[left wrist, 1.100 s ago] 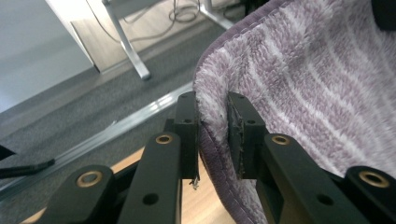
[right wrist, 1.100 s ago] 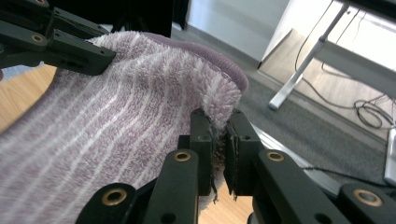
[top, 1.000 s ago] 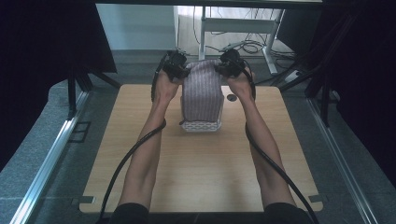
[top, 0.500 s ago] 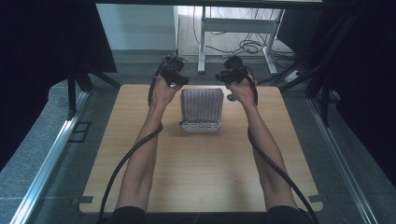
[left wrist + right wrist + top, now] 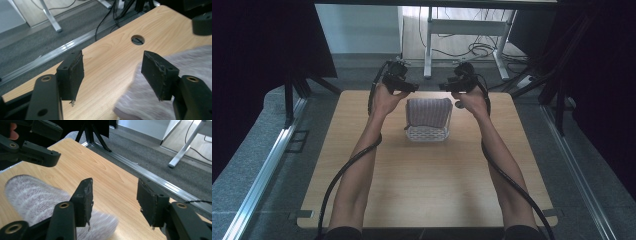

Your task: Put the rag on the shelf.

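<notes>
Grippers flank a striped grey cloth [image 5: 429,112] that lies draped over a white lattice basket [image 5: 427,134] near the far edge of the wooden table [image 5: 422,185], midway between its left and right edges. In the high view the left gripper [image 5: 404,86] is held just beyond the cloth's left end and the right gripper [image 5: 451,86] just beyond its right end, both raised above the tabletop with the forearms reaching in from the near edge. Seen along its own jaws, the left gripper [image 5: 112,72] stands wide apart with nothing between the pads; the cloth [image 5: 160,100] (blurred here) sits below and beside its right jaw. The right gripper [image 5: 115,200] is likewise spread wide and empty, the cloth [image 5: 37,197] lying under its left jaw. A round cable hole [image 5: 137,39] shows in the tabletop near the far right corner.
</notes>
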Motion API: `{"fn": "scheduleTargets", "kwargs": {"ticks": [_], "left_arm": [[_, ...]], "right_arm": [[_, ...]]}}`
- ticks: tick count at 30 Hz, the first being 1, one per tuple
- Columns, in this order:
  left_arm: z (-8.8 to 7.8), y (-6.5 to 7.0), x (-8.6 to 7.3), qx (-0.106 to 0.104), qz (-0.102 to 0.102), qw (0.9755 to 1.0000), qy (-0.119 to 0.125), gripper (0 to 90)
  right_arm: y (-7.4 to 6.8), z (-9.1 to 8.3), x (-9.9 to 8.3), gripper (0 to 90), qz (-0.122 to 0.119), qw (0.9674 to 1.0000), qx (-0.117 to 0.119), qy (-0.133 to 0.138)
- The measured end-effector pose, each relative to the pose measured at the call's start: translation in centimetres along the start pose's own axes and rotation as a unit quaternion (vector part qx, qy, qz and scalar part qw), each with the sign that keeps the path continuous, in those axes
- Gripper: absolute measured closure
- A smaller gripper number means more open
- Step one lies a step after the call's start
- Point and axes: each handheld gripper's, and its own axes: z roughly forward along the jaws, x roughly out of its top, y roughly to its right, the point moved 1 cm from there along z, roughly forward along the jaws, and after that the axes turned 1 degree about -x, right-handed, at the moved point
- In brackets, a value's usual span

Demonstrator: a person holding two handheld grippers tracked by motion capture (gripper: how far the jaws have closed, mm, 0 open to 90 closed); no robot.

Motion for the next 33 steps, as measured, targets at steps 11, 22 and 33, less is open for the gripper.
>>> {"fn": "scheduleTargets", "kwargs": {"ticks": [11,22,33], "left_arm": [[-1.7,1.5,0.3,-0.030,0.011,0.9994,0.013,24.1],[-3.2,3.4,-1.2,-0.066,0.017,0.9975,0.017,14.9],[-5.1,5.2,-4.0,-0.069,0.045,0.9961,0.032,13.1]], "right_arm": [[-1.3,-1.4,-0.4,37.4,-0.007,0.9996,0.023,0.013],[-3.1,-2.7,-2.2,26.4,-0.018,0.9987,0.044,0.018],[-4.6,-4.2,-4.7,19.8,-0.027,0.9974,0.065,0.011]]}}
